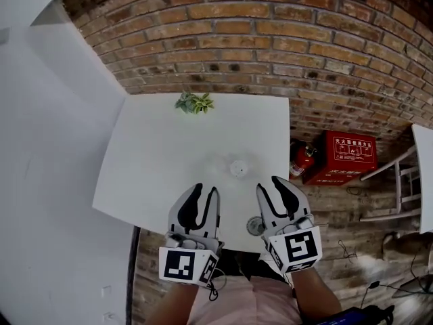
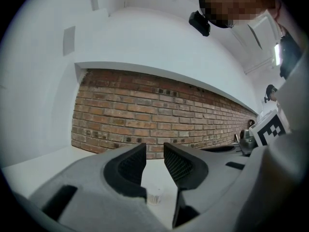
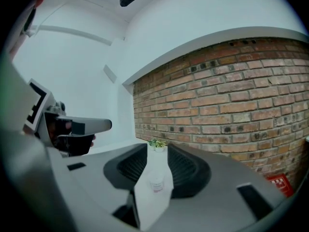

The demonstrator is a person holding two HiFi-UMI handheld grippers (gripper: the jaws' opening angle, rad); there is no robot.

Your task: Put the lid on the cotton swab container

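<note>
White square tabletop (image 1: 155, 154) is seen w/ the small clear plastic cotton swab container (image 1: 238, 168) standing mid-table, ahead of both grippers. Left gripper (image 1: 205, 191) and right gripper (image 1: 270, 185) are held w/ jaws apart, nothing gripped (lid not made out anywhere). Capping is judged not yet begun.

The table (image 1: 149, 161) top is white, smooth and not shiny. The wall (image 1: 270, 32) behind it is rough brick with sandy lines between the bricks. The cotton swab container (image 1: 238, 168) looks like clear plastic, but it is small and hard to see. The left gripper (image 1: 205, 189) and right gripper (image 1: 268, 184) are smooth, dull grey plastic. Their pads (image 2: 129, 166) are black with a bumpy grid. The red box (image 1: 345, 156) is shiny.
</note>
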